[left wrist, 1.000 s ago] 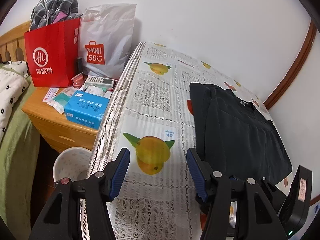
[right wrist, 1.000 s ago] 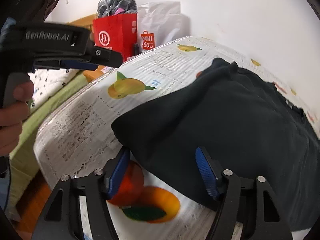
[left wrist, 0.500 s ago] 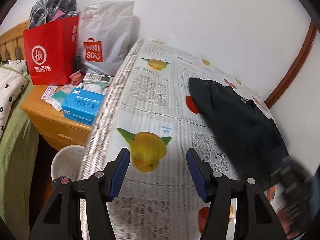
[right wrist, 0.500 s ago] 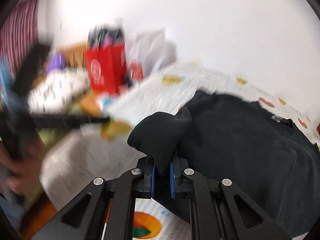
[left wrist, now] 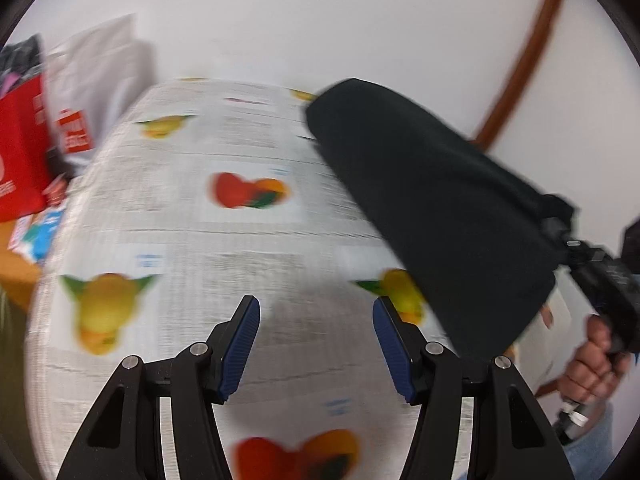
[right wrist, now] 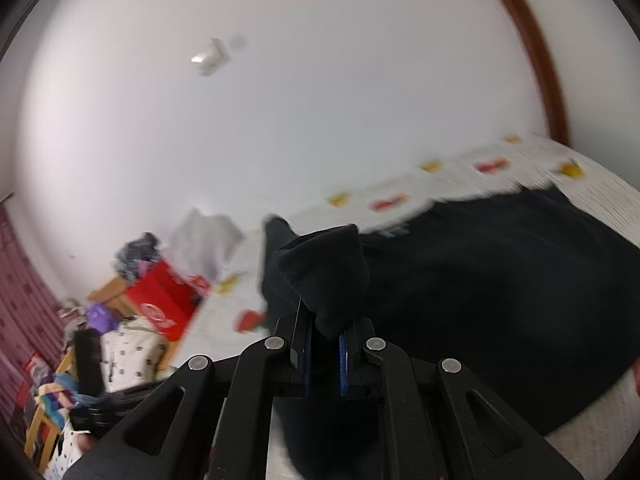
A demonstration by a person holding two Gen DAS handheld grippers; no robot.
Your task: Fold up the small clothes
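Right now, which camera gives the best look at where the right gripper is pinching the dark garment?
The right wrist view: the right gripper has its blue pads closed on a bunched corner of the dark garment. The left wrist view shows only the lifted cloth from the side, hiding the pinch; the left gripper is open and empty.

white wall (right wrist: 320, 120), brown wooden trim (left wrist: 520, 60), fruit-print tablecloth (left wrist: 200, 240), wooden nightstand (right wrist: 110, 294), maroon curtain (right wrist: 24, 300).

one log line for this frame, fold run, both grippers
phase: lifting | right gripper: shut on dark garment, corner raised off fruit-print tablecloth | left gripper: open, empty, above cloth | fold: not yet laid
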